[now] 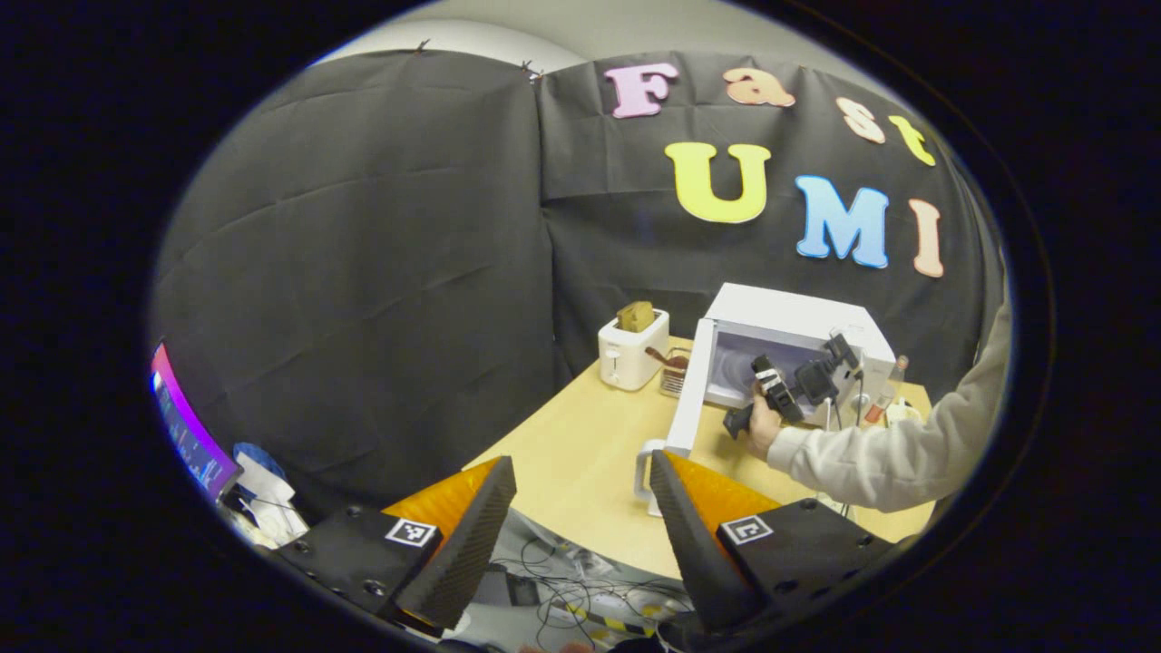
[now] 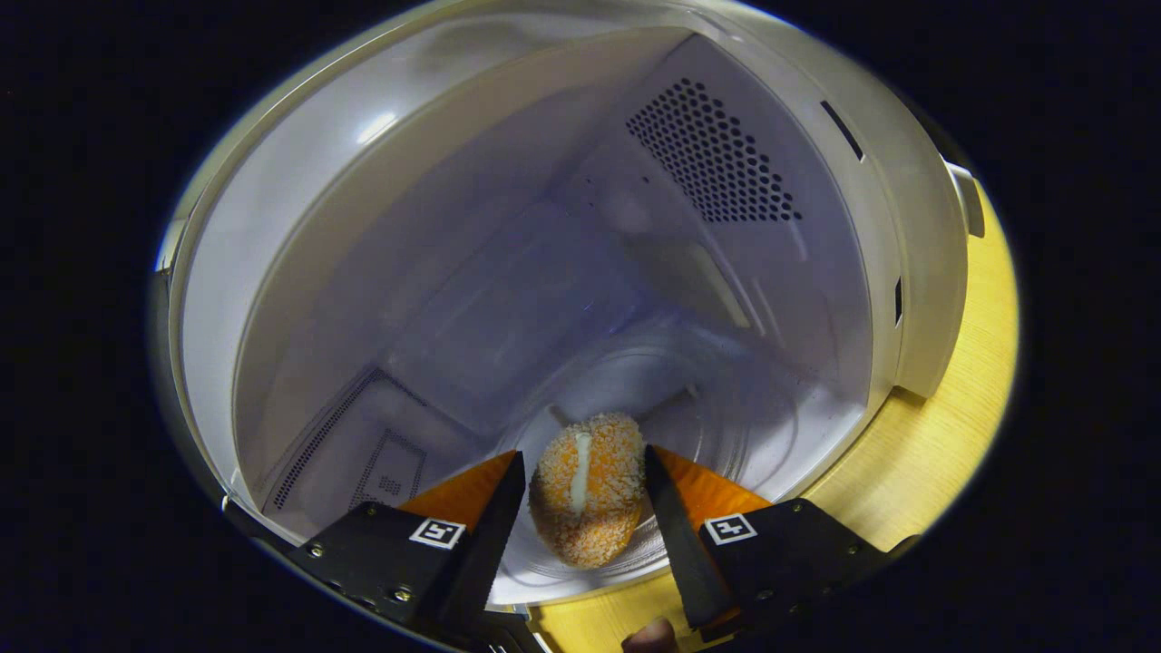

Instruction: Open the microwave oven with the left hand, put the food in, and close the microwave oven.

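Note:
The white microwave (image 1: 798,317) stands on the table with its door (image 1: 689,390) swung open to the left. A hand holds my right gripper (image 1: 803,381) at the oven's opening. In the right gripper view, my right gripper (image 2: 584,452) reaches into the microwave's cavity (image 2: 435,272). A breaded, oval piece of food (image 2: 588,494) sits between its fingers, touching both, low over the glass turntable (image 2: 726,399). My left gripper (image 1: 581,462) is open and holds nothing, back from the table's near edge and left of the door.
A white toaster (image 1: 632,355) with a slice of toast stands left of the microwave, with a small basket (image 1: 673,372) beside it. The wooden table (image 1: 580,453) lies in front. Cables lie below its edge. A lit screen (image 1: 186,426) is far left.

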Motion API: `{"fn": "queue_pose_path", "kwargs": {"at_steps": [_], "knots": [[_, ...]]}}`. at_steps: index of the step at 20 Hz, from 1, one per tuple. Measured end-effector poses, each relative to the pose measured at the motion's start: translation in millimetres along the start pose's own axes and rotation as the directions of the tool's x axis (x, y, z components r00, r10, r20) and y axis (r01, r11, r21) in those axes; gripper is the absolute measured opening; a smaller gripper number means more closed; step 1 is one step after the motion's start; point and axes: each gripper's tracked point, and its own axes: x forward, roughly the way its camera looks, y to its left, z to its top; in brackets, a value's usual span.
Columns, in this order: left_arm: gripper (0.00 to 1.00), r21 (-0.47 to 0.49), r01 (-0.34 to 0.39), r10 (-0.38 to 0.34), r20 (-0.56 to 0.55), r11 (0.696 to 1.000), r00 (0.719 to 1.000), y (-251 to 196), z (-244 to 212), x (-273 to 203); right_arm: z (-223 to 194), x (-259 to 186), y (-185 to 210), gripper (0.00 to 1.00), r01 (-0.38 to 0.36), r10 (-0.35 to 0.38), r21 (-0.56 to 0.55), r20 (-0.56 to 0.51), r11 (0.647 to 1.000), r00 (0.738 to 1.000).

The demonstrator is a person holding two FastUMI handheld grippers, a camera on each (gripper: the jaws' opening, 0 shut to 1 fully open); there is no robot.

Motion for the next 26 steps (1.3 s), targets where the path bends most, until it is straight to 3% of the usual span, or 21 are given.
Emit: {"fn": "queue_pose_path", "kwargs": {"at_steps": [6, 9, 10, 12, 19, 26], "knots": [[0.94, 0.032, 0.003, -0.003, -0.003, 0.999, 1.000, -3, -10, -7, 5, 3, -4, 0.81, 0.012, -0.011, -0.005, 0.021, 1.000, 1.000], [0.97, 0.018, -0.005, 0.005, 0.002, 1.000, 1.000, 4, -10, -9, 4, 1, -4, 0.81, 0.016, -0.016, -0.003, 0.009, 1.000, 1.000], [0.94, 0.011, -0.004, 0.004, 0.003, 1.000, 1.000, 6, -9, -9, 3, -2, -4, 0.81, 0.017, -0.017, -0.001, -0.007, 1.000, 1.000], [1.00, -0.007, -0.002, 0.002, 0.012, 1.000, 1.000, 8, -10, -9, -1, -9, 1, 0.83, -0.002, 0.003, 0.005, -0.037, 1.000, 0.999], [1.00, -0.054, 0.021, -0.018, 0.068, 0.998, 0.998, 25, -13, -24, 16, -34, 11, 0.86, -0.060, 0.060, -0.011, -0.045, 0.998, 0.997], [1.00, -0.062, 0.165, -0.155, 0.148, 0.984, 0.977, 57, -18, -21, 28, -121, 6, 0.86, -0.090, 0.078, -0.129, -0.095, 0.988, 0.992]]}}
